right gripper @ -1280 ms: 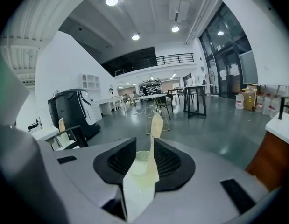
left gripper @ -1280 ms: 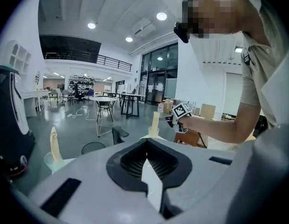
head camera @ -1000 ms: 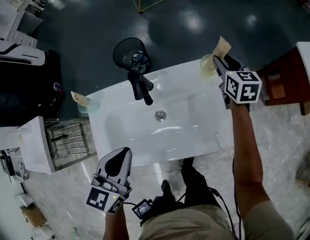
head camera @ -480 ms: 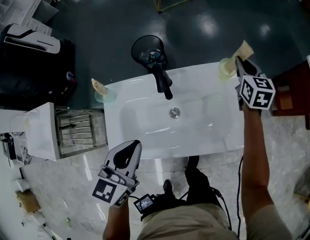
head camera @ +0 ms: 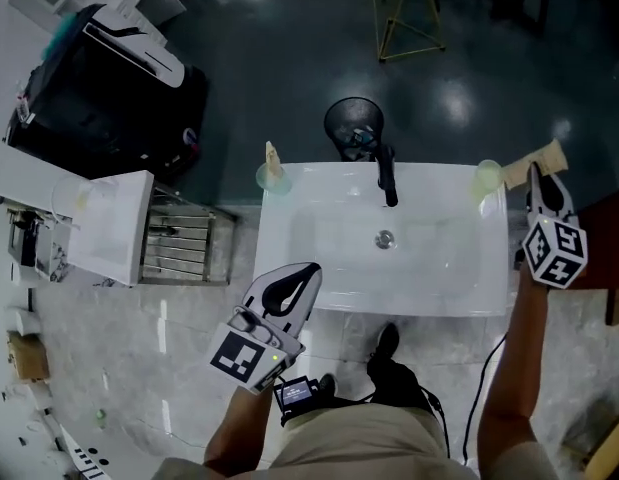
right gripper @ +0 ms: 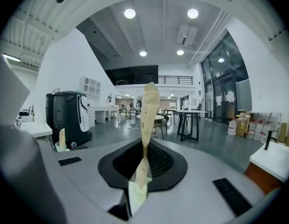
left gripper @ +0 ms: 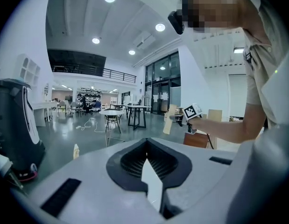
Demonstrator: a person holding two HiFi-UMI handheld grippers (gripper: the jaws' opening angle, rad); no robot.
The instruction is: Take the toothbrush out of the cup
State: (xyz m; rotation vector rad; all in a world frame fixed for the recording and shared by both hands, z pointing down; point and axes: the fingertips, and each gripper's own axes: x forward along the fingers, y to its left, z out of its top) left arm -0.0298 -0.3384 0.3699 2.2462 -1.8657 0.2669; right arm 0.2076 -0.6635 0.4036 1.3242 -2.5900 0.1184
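The right gripper (head camera: pixel 534 172) has just clamped on the toothbrush (right gripper: pixel 149 101), which is out of the cup (head camera: pixel 488 176) and just beside it. The left gripper (head camera: pixel 305 271), well apart from the cup, has its jaws pressed together, empty.

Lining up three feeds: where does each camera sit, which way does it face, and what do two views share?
Head view: on the person's head, facing steeply down at the white sink; shows both forearms, left gripper, right gripper.
Left gripper view: on the left gripper, looking along its shut, empty jaws across the hall; shows torso and right arm.
Right gripper view: on the right gripper, looking along jaws shut on the toothbrush; no body part clearly shows.
Shared: both gripper views show that toothbrush.
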